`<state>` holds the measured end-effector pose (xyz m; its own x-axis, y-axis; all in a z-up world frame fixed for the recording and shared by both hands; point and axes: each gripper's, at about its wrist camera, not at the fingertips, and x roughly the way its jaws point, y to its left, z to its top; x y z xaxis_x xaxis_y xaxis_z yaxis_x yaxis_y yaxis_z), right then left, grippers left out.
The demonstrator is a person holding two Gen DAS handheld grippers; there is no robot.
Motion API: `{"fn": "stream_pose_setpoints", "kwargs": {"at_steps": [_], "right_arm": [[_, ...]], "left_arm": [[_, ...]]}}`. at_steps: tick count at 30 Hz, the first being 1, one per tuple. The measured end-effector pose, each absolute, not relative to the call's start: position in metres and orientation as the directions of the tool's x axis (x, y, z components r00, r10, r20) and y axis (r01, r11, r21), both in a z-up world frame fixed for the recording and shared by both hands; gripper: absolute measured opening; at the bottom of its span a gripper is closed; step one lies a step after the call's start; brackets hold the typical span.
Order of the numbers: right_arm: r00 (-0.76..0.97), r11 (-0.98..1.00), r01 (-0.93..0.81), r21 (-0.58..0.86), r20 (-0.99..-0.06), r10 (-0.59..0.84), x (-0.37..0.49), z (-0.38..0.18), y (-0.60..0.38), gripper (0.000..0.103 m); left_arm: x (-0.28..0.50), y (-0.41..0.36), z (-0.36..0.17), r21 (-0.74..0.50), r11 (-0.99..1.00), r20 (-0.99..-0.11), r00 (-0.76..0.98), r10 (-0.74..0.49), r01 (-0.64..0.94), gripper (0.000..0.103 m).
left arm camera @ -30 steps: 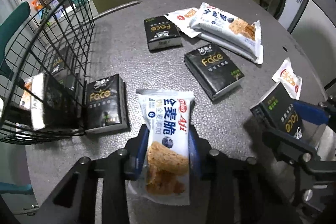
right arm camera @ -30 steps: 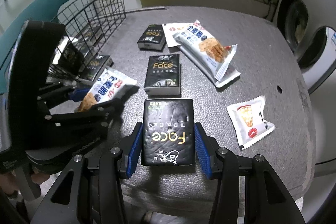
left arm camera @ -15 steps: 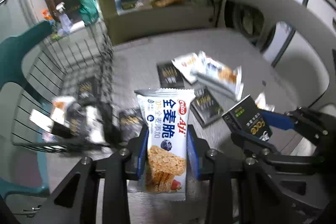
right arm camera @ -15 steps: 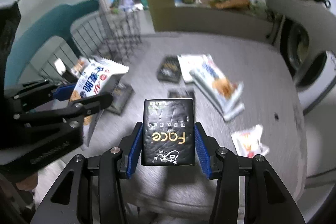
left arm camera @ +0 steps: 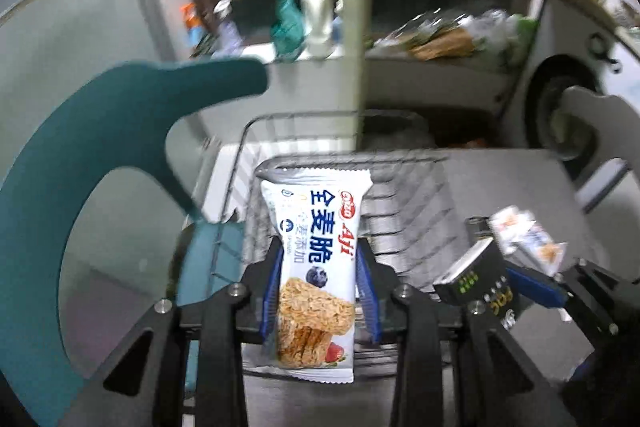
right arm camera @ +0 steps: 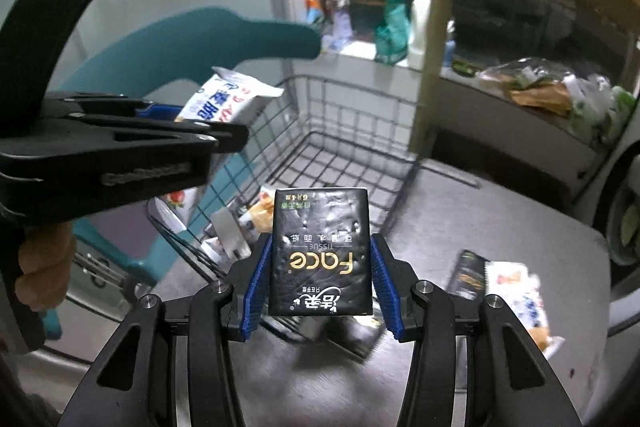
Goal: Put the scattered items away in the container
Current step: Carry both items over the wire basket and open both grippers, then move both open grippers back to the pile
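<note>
My left gripper point(left arm camera: 318, 279) is shut on a white cereal bar packet point(left arm camera: 316, 255) and holds it raised over the black wire basket point(left arm camera: 404, 187). My right gripper point(right arm camera: 318, 281) is shut on a black Face tissue pack point(right arm camera: 320, 251), raised just in front of the wire basket point(right arm camera: 344, 131). The left gripper with its packet point(right arm camera: 228, 99) shows at the left of the right wrist view. The right gripper with the tissue pack point(left arm camera: 480, 283) shows at the right of the left wrist view. Several packs lie in the basket bottom point(right arm camera: 256, 215).
A teal chair point(left arm camera: 100, 155) stands left of the basket. More snack packets point(right arm camera: 516, 291) and a black tissue pack point(right arm camera: 468, 275) lie on the grey table point(right arm camera: 500, 219) to the right. A washing machine point(left arm camera: 560, 95) and a cluttered sill are behind.
Both grippers have lifted their items off the table and swung left toward the basket. The left packet now hangs above the basket; the tissue pack is near its front rim.
</note>
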<state>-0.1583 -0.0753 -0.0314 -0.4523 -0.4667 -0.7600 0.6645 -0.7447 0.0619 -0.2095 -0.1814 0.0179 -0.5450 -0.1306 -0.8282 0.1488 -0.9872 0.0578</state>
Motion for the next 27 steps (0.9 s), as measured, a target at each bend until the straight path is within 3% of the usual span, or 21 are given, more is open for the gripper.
{"fn": "stream_pose_setpoints", "kwargs": {"at_steps": [6, 11, 18, 27], "right_arm": [[-0.445, -0.751, 0.659, 0.034, -0.788, -0.426, -0.163, -0.058, -0.098, 0.047], [-0.446, -0.768, 0.638, 0.06, -0.784, -0.431, -0.17, -0.06, -0.089, 0.048], [-0.475, -0.794, 0.604, 0.069, -0.769, -0.427, -0.164, -0.043, -0.048, 0.049], [-0.537, -0.878, 0.478, 0.0, -0.791, -0.293, -0.151, -0.043, 0.062, 0.049]], "left_arm": [[-0.213, -0.198, -0.008, 0.008, -0.985, -0.844, -0.527, -0.1, 0.174, 0.039], [-0.209, -0.205, -0.011, -0.031, -0.981, -0.839, -0.538, -0.079, 0.192, 0.057], [-0.196, -0.187, 0.006, -0.035, -0.987, -0.825, -0.563, -0.059, 0.155, 0.057], [-0.166, -0.082, 0.016, -0.053, -0.998, -0.816, -0.576, 0.051, -0.013, 0.057]]}}
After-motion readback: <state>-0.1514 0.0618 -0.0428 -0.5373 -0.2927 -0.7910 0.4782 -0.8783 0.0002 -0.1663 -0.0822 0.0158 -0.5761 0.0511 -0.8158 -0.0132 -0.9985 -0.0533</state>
